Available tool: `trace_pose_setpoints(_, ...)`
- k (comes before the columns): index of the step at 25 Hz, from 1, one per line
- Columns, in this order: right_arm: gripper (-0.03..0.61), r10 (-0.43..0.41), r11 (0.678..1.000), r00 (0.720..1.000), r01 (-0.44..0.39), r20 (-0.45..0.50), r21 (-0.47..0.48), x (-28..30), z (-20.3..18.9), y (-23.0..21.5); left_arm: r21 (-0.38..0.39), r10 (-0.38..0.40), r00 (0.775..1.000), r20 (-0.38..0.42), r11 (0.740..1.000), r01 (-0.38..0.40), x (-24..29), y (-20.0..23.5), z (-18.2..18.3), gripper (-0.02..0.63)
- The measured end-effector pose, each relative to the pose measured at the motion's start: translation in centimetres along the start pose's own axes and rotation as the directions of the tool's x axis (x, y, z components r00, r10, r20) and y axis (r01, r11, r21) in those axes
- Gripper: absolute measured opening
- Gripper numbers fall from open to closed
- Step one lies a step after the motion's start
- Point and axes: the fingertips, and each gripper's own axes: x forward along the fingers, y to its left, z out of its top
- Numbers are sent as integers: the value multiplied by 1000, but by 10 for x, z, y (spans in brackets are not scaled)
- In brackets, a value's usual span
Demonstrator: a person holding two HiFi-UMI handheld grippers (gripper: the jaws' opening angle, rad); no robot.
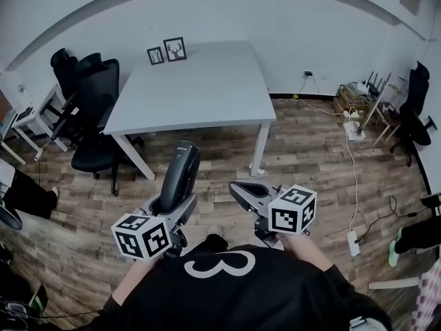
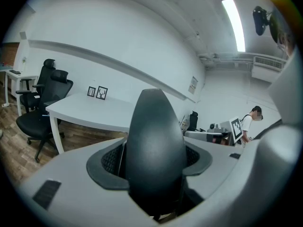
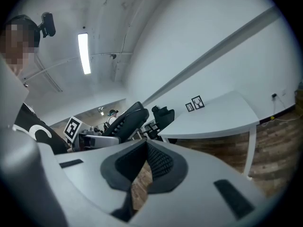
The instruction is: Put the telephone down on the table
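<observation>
We see even, cool light from a ceiling strip lamp point(image 2: 234, 22), a faint shadow under the table point(image 1: 200, 81), strong fisheye bending with dark corners, and the telephone point(image 2: 154, 145) slightly soft close to the lens.

Your left gripper point(image 1: 171, 204) clamps the black telephone point(image 1: 180, 171) at its lower end. The handset tilts up toward the white table point(image 1: 207, 88), clear of it, over the wood floor point(image 1: 310, 150). Your right gripper point(image 1: 238, 189) is just right of it and holds nothing. Two picture frames point(image 1: 166, 52) stand at the table's far-left corner.
</observation>
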Motion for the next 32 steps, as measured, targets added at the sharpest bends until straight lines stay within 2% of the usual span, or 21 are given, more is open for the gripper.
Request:
trace_pose_setpoints(9, 9, -68, 997, 998, 67, 10, 32, 30, 24, -58, -29, -56, 998, -10, 998, 56, 56, 36, 22, 291)
trace_pose_setpoints(20, 9, -150, 985, 987, 154, -54, 78, 118, 71, -161, -123, -104, 994, -27, 987, 100, 155, 128, 82, 291)
trace_pose_setpoints(27, 9, -158, 983, 985, 163, -64, 79, 177, 111, -210, -118, -104, 994, -27, 988, 100, 210, 182, 133, 291)
trace_pose_setpoints(32, 9, -174, 983, 984, 176, -45, 54, 201, 133, -233, -98, -129, 992, -1, 987, 129, 237, 202, 163, 291)
